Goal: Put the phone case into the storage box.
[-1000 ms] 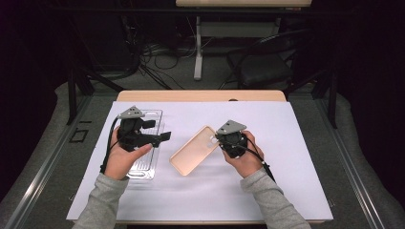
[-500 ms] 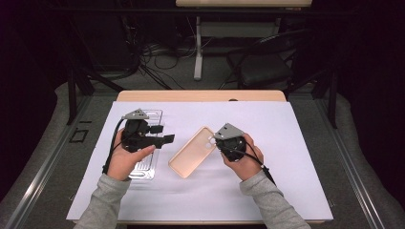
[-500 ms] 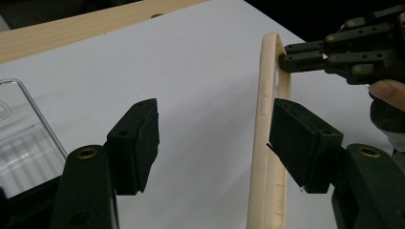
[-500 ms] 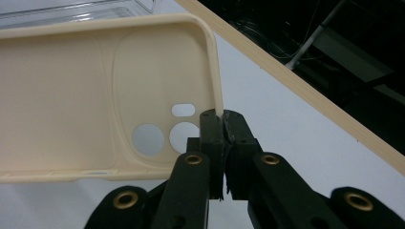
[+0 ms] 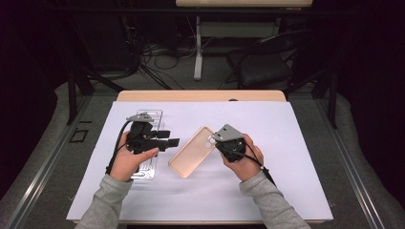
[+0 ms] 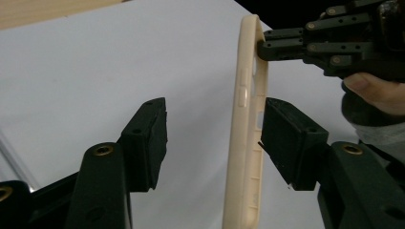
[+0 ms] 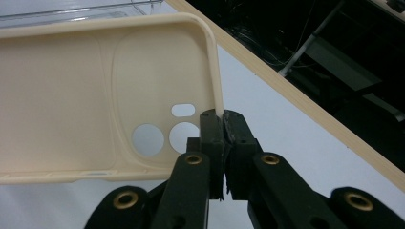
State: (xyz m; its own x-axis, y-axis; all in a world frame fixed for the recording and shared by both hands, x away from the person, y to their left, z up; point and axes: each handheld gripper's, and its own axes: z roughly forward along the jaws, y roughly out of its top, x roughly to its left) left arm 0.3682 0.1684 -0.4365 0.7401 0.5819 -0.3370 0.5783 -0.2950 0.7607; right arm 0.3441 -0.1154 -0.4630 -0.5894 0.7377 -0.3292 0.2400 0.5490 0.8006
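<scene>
A beige phone case (image 5: 191, 153) lies open side up in the middle of the white sheet. My right gripper (image 5: 217, 144) is shut on its rim beside the camera cutouts; in the right gripper view the jaws (image 7: 222, 125) pinch that wall of the case (image 7: 71, 95). My left gripper (image 5: 172, 141) points right at the case's long left edge. In the left gripper view the case's side wall (image 6: 246, 124) stands between my open jaws (image 6: 215, 138), closer to the right one. The right gripper (image 6: 325, 43) holds the far end.
A clear plastic tray (image 5: 147, 168) lies under my left hand and shows at the top of the right gripper view (image 7: 95, 10). The white sheet (image 5: 291, 143) covers most of the wooden table (image 5: 200, 95). Behind the table stand a chair (image 5: 260, 67) and cables.
My left gripper has edged right, so the case's side wall is now between its open jaws. The right gripper keeps its hold and has shifted slightly.
</scene>
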